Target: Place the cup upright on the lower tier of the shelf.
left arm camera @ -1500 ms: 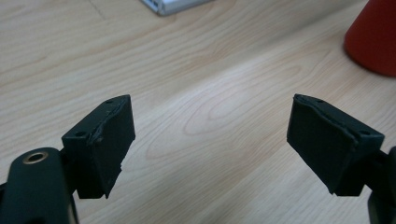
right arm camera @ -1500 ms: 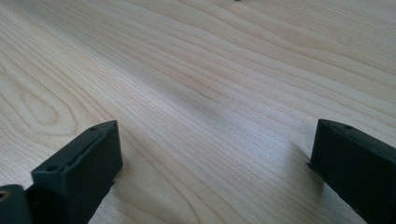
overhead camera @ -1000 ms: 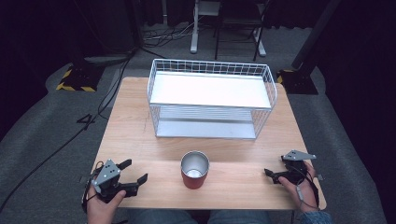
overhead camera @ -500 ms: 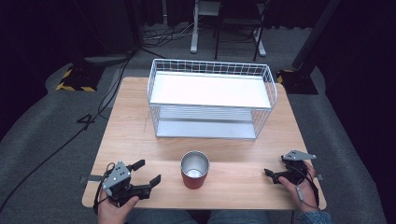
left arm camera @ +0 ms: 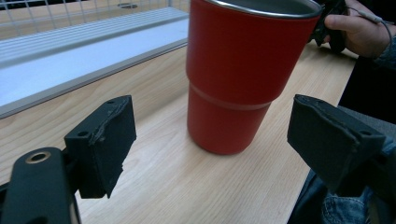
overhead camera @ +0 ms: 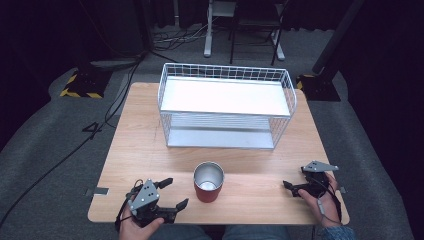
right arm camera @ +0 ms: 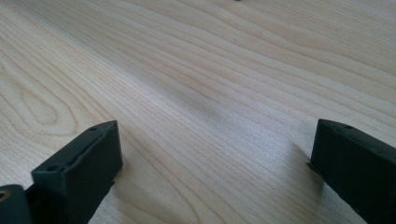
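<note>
A wooden table carries a white wire basket well ahead of both grippers. A red cup stands upright just ahead of the left gripper, whose jaws are spread wide apart, not touching the cup and holding nothing. The right gripper rests low over bare wood, well apart from the cup, its jaws also wide and empty.
</note>
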### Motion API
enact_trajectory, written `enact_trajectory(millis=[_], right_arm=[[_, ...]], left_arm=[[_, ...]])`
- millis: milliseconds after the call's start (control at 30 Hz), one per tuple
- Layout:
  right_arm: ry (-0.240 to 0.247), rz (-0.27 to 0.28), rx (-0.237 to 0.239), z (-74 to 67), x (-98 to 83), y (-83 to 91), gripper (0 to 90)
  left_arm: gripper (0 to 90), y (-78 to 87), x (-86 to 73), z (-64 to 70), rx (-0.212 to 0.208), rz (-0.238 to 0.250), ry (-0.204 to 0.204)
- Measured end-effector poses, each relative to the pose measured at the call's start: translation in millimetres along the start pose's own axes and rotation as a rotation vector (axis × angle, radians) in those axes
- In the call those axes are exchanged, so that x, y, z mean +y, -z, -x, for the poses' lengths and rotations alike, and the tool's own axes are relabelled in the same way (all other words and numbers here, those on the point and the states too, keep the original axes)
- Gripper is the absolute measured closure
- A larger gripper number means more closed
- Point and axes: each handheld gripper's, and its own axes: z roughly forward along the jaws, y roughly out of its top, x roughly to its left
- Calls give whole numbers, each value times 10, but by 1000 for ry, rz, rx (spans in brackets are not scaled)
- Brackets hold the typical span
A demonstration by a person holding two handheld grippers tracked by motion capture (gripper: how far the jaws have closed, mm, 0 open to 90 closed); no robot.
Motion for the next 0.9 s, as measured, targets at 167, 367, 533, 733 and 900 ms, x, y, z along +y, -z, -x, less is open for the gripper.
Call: enact_trajectory(millis=[167, 367, 533, 733, 900], right_arm=[[0, 0, 0, 0, 0, 0, 23], [0, 0, 0, 0, 0, 0, 23], [0, 0, 0, 0, 0, 0, 23], [0, 0, 0, 1, 0, 0, 23], [0, 0, 0, 1, 0, 0, 23]], left_arm=[[158, -80, 9, 67, -13, 1, -2], [159, -198, 18, 136, -19, 3, -17], [158, -289, 14, 171, -31, -4, -13], [157, -408, -2, 207, -6, -31, 6], [157, -518, 1, 253, 26, -58, -6]])
